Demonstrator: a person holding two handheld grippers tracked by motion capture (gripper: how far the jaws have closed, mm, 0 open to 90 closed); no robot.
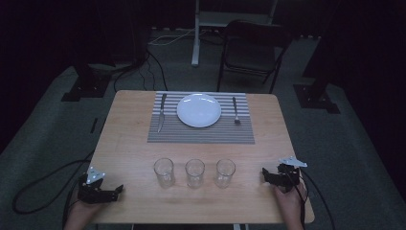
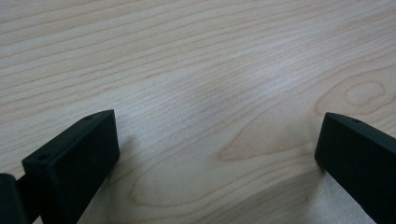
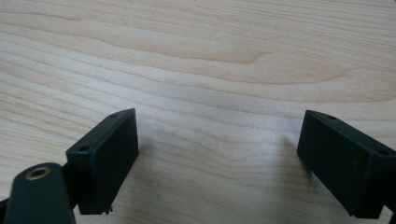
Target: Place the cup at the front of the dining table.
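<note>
Lower left of frame: left gripper [image 1: 115, 189], jaws spread wide over bare wooden table [image 1: 129, 143]. Lower right: right gripper [image 1: 265, 175], likewise apart — nothing between. Centre: three empty glasses [image 1: 195, 172] in a row. Above — white plate [image 1: 199, 110], knife [image 1: 161, 112], fork [image 1: 235, 110] on striped placemat [image 1: 201, 133].

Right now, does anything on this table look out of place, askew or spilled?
Only the cutlery: the knife lies left of the plate and the fork right, reversed from the usual setting. The three glasses stand upright; nothing spilled.
</note>
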